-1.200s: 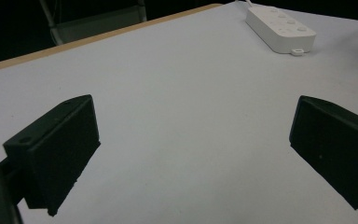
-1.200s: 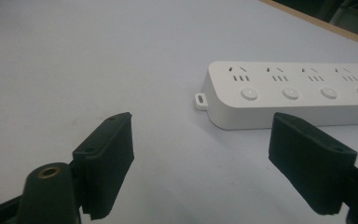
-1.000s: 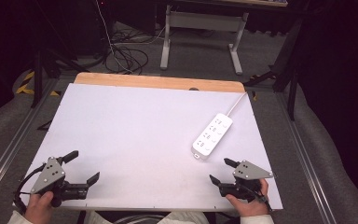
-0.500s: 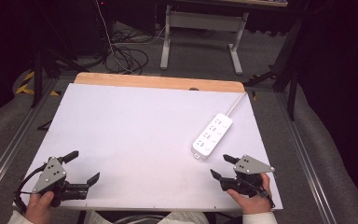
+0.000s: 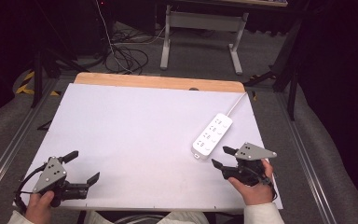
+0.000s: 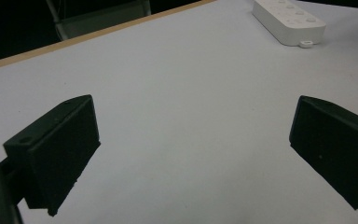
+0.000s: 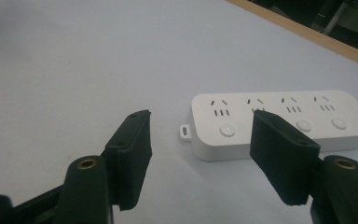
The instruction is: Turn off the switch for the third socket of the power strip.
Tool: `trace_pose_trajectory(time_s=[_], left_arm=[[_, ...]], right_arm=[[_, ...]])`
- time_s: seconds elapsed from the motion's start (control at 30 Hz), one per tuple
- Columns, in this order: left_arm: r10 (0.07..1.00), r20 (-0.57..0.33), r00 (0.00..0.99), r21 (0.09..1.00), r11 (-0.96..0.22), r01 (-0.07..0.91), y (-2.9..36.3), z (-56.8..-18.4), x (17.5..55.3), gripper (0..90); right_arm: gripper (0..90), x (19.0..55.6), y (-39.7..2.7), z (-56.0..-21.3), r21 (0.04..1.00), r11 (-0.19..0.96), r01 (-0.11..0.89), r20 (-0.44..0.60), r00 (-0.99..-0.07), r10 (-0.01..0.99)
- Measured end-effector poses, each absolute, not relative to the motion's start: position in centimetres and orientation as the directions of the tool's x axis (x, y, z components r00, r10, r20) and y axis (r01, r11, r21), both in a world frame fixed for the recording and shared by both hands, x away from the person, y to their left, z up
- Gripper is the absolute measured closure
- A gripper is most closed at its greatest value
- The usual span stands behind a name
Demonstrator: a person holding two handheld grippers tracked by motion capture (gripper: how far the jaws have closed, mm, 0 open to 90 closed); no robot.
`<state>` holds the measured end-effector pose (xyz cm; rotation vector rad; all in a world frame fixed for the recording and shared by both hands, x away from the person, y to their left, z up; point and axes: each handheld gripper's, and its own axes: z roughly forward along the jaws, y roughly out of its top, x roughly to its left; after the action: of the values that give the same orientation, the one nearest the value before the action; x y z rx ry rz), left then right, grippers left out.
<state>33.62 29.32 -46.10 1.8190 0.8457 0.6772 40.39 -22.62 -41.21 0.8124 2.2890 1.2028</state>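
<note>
A white power strip [image 5: 212, 135] lies at an angle on the right half of the white table [image 5: 135, 130], its cord running off toward the far right corner. My right gripper [image 5: 223, 157] is open just short of the strip's near end. In the right gripper view the power strip [image 7: 279, 121] with its row of sockets and buttons lies right beyond the two spread jaws, apart from them. My left gripper [image 5: 85, 167] rests open near the front left corner, with nothing between its jaws. In the left gripper view the power strip [image 6: 289, 18] sits far off at the top right.
A wooden strip [image 5: 158, 82] runs along the table's far edge. Beyond it stand a metal stand [image 5: 200, 32] and loose cables [image 5: 121, 56] on the floor. Metal rails [image 5: 14, 144] flank the table on both sides.
My right gripper has moved forward and a little left, toward the near end of the power strip. The left gripper has stayed where it was.
</note>
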Motion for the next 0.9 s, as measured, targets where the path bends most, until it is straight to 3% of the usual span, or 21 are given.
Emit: trace_pose_trajectory(time_s=[0.9], left_arm=[[0.795, 0.089, 0.601, 0.925, -0.289, 0.245, 29.4, -46.1, 33.7, 1.9]], right_arm=[[42.4, 44.7, -21.8, -38.6, 0.812, 0.493, 0.313, -0.117, -0.741, 0.662]])
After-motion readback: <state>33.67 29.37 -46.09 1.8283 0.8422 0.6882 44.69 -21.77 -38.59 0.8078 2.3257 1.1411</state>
